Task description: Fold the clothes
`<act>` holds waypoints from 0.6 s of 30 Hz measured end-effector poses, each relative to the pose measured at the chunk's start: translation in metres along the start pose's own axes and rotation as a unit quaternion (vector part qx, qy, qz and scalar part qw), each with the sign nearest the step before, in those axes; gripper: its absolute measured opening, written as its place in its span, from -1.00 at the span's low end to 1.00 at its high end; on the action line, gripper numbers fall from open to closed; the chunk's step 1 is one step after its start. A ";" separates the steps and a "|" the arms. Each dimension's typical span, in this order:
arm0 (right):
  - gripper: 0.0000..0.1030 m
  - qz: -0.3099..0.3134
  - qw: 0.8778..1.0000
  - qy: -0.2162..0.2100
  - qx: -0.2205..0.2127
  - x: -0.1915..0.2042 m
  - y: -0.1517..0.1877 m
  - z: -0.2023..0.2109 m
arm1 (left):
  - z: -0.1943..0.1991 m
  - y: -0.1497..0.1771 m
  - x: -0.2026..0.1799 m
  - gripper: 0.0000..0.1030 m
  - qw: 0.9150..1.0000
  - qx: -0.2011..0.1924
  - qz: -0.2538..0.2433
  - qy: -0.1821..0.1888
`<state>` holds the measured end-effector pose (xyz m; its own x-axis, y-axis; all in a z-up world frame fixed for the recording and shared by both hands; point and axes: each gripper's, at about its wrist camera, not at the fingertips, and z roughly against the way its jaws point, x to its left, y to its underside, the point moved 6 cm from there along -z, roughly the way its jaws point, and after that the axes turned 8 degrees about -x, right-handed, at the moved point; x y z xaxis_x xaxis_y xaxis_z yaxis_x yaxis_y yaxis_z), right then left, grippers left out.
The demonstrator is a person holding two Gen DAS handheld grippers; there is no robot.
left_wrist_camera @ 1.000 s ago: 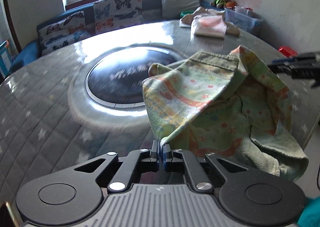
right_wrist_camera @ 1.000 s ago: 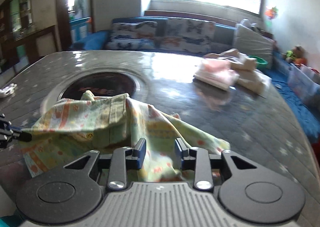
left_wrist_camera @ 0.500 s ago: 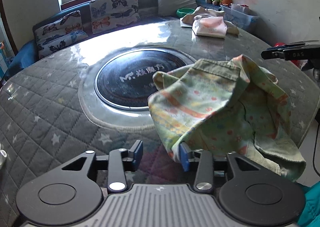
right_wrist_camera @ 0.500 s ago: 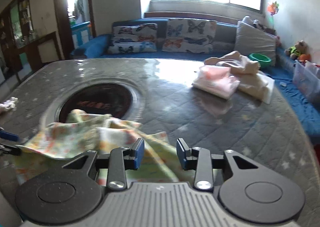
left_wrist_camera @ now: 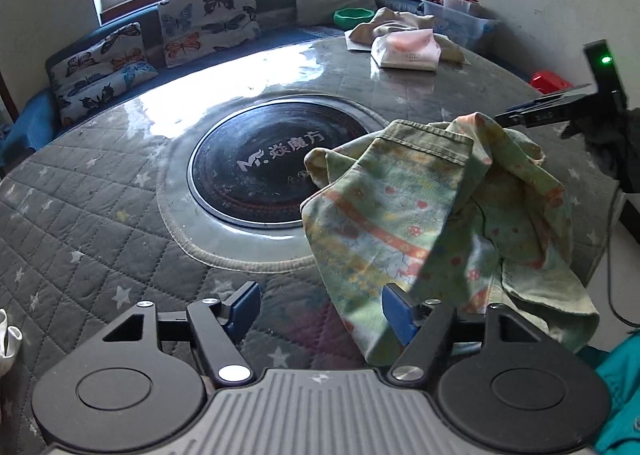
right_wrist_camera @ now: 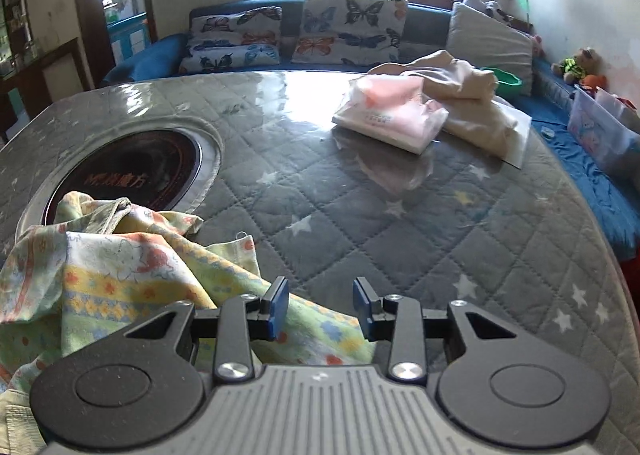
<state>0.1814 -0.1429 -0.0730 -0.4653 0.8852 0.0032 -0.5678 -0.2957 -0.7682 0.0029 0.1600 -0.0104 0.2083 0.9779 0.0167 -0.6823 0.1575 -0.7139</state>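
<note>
A crumpled green and yellow patterned child's garment (left_wrist_camera: pixel 436 215) lies on the grey quilted table (left_wrist_camera: pixel 88 223), partly over the table's near right edge. It also shows in the right wrist view (right_wrist_camera: pixel 132 275) at the lower left. My left gripper (left_wrist_camera: pixel 320 311) is open and empty; the cloth's near corner lies by its right finger. My right gripper (right_wrist_camera: pixel 320 307) is open and empty, just above the garment's right edge. It also shows in the left wrist view (left_wrist_camera: pixel 548 111) at the far right, above the garment.
A round black hotplate (left_wrist_camera: pixel 276 171) sits in the table's middle. Folded pink clothes (right_wrist_camera: pixel 392 111) and beige clothes (right_wrist_camera: pixel 464 95) lie at the far side. A sofa with butterfly cushions (right_wrist_camera: pixel 340 31) runs behind the table. A white object (left_wrist_camera: pixel 8 339) lies at the left edge.
My left gripper opened and let go of the garment's corner, then opened wider. The garment dropped into a crumpled heap. My right gripper stayed open and drew back to the right.
</note>
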 end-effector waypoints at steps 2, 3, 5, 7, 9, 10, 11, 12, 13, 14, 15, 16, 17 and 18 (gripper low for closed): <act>-0.31 0.002 1.000 -0.001 0.002 0.002 -0.001 -0.007 | 0.001 -0.003 0.006 0.44 1.000 -0.006 0.005 -0.014; -0.31 0.003 1.000 0.000 0.002 0.002 -0.002 -0.010 | 0.001 -0.006 0.009 0.44 1.000 -0.011 0.013 -0.021; -0.32 0.001 1.000 -0.006 0.012 0.005 -0.001 -0.017 | -0.003 -0.013 0.017 0.43 0.999 -0.019 0.033 -0.033; -0.32 0.002 1.000 -0.015 0.019 0.009 0.000 -0.019 | -0.010 -0.021 0.023 0.40 0.997 -0.027 0.050 -0.045; -0.32 0.007 0.999 -0.028 0.024 0.013 0.002 -0.015 | -0.019 -0.031 0.028 0.38 0.996 -0.033 0.062 -0.055; -0.32 0.010 0.999 -0.034 0.025 0.016 0.004 -0.013 | -0.025 -0.036 0.030 0.28 0.995 -0.036 0.067 -0.058; -0.33 0.014 0.999 -0.041 0.028 0.019 0.006 -0.010 | -0.032 -0.043 0.031 0.19 0.995 -0.039 0.072 -0.057; -0.33 0.019 0.998 -0.048 0.030 0.022 0.007 -0.008 | -0.039 -0.049 0.031 0.17 0.995 -0.041 0.078 -0.054; -0.33 0.024 0.998 -0.053 0.032 0.026 0.009 -0.005 | -0.046 -0.055 0.030 0.12 0.994 -0.043 0.083 -0.050; -0.33 0.030 0.997 -0.057 0.033 0.030 0.011 -0.003 | -0.054 -0.061 0.030 0.06 0.994 -0.045 0.088 -0.046; -0.33 0.032 0.997 -0.059 0.034 0.033 0.012 -0.002 | -0.062 -0.067 0.029 0.02 0.994 -0.045 0.092 -0.044; -0.33 0.033 0.997 -0.061 0.035 0.034 0.013 -0.001 | -0.070 -0.073 0.028 0.02 0.994 -0.045 0.095 -0.042; -0.33 0.035 0.997 -0.063 0.036 0.037 0.015 0.001 | -0.078 -0.079 0.027 0.02 0.993 -0.044 0.097 -0.040; -0.34 0.037 0.997 -0.065 0.037 0.039 0.017 0.002 | -0.087 -0.084 0.026 0.02 0.993 -0.044 0.100 -0.038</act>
<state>0.1529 -0.1140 -0.0845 -0.5889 0.8074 0.0358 -0.5757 -0.3879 -0.7198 0.1266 0.1607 -0.0105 0.0185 0.9965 -0.0812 -0.6406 -0.0505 -0.7662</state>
